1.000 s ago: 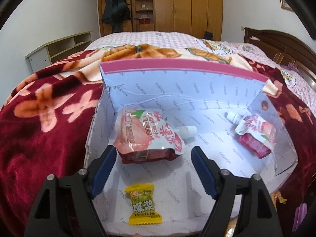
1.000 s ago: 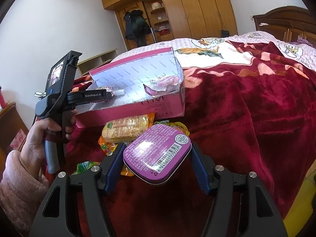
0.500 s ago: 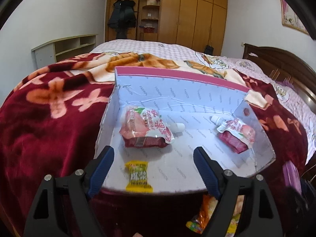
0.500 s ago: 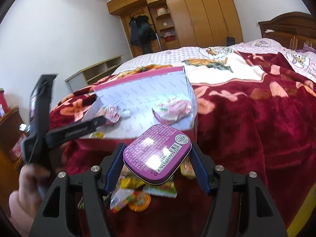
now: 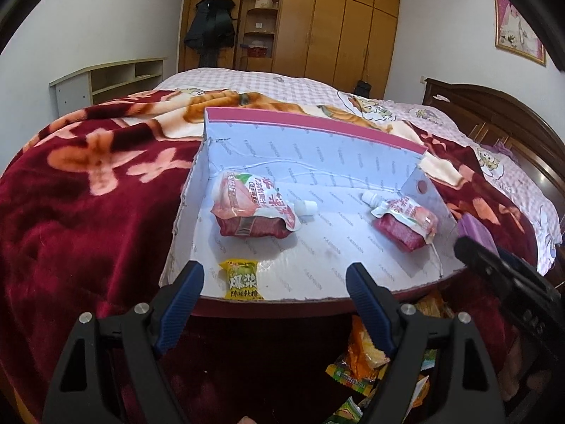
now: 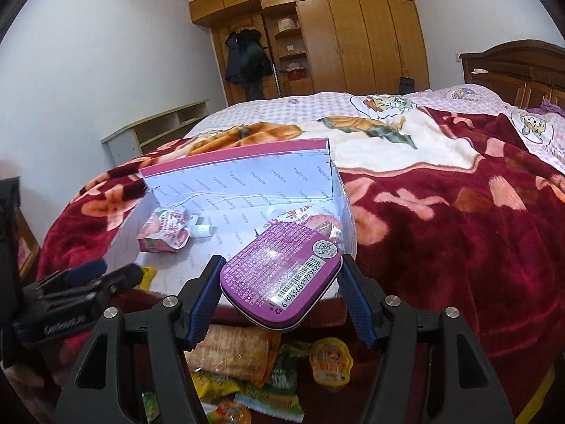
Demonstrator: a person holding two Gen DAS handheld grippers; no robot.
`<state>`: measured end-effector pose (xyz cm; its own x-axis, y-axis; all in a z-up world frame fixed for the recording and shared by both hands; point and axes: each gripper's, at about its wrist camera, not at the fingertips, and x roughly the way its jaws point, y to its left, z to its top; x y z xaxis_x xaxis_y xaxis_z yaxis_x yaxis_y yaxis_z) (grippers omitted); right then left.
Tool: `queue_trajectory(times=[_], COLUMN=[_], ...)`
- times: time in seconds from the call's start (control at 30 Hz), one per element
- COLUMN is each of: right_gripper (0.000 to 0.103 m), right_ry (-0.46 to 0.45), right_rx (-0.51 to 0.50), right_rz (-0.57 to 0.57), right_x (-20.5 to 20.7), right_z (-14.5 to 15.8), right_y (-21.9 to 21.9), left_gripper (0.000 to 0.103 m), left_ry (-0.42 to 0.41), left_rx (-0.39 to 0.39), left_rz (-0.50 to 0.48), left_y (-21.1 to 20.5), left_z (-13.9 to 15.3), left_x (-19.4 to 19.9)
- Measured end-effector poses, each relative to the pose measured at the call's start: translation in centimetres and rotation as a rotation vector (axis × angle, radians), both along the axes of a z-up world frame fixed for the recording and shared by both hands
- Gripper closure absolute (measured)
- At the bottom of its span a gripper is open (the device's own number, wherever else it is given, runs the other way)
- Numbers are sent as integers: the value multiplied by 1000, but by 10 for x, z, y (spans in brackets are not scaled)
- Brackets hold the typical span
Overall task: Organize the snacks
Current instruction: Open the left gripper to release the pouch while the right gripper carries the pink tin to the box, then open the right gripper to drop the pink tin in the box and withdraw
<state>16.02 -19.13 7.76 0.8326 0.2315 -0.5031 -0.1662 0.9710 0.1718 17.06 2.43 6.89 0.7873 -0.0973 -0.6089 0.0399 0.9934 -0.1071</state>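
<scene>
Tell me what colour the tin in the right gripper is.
Purple tin, with a white barcode label; clearest in the right wrist view.

Box (image 5: 317, 155) floor lies bare between two pouches (image 5: 254, 208)

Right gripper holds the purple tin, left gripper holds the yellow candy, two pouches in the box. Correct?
Not quite. The left gripper is open and holds nothing; the left wrist view shows the yellow candy lying loose in the box. The rest stands: the right gripper holds the purple tin, and two pouches are in the box.
</scene>
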Motion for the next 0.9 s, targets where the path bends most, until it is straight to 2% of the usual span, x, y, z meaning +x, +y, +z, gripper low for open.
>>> queue_trajectory(times=[0.2, 0.63, 0.67, 0.73, 0.9], right_gripper=[37, 37, 36, 29, 26], right_ry=[17, 33, 31, 31, 24], right_rx=[-10, -36, -39, -31, -24], right_rz=[-9, -2, 1, 12, 5], right_x=[11, 20, 19, 19, 16], right_z=[-5, -12, -12, -11, -8], right_y=[2, 11, 11, 12, 11], left_gripper=[17, 17, 17, 17, 17], left_ry=[-16, -20, -20, -17, -13], left_rx=[33, 44, 45, 42, 30], left_rz=[-6, -2, -2, -2, -3], left_y=[-4, -5, -5, -5, -3], left_z=[-1, -2, -2, -2, -2], left_x=[-6, -7, -8, -8, -12])
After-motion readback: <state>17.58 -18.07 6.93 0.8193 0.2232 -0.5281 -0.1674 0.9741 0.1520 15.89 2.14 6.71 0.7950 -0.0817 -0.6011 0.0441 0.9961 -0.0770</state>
